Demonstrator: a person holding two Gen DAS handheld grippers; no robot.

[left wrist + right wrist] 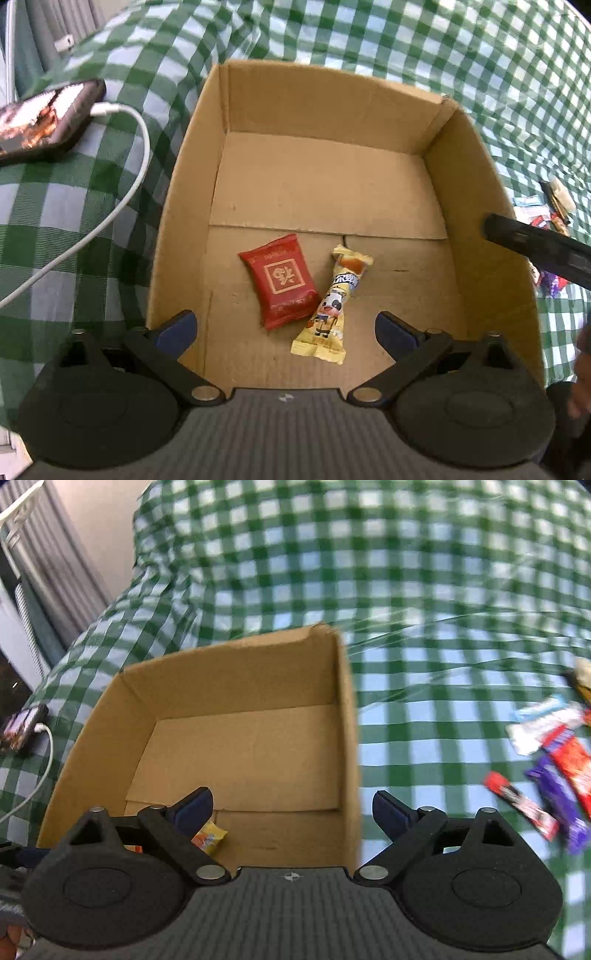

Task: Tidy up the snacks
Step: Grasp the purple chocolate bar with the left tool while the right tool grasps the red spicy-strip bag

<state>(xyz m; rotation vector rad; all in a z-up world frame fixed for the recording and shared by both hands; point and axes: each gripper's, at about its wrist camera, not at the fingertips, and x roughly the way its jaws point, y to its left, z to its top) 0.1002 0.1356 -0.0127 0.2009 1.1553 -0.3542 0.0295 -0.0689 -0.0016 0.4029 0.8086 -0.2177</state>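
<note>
Jaws of the left gripper (286,326) stand spread and empty above the cardboard box (184,206); a red packet (282,286) touches a yellow snack bar (332,306) on the floor inside. The right gripper (291,808) is spread too, straddling the box's right wall. Farther right, blurred wrappers (554,775), perhaps candy bars, lie on the checked cloth (424,720).
</note>
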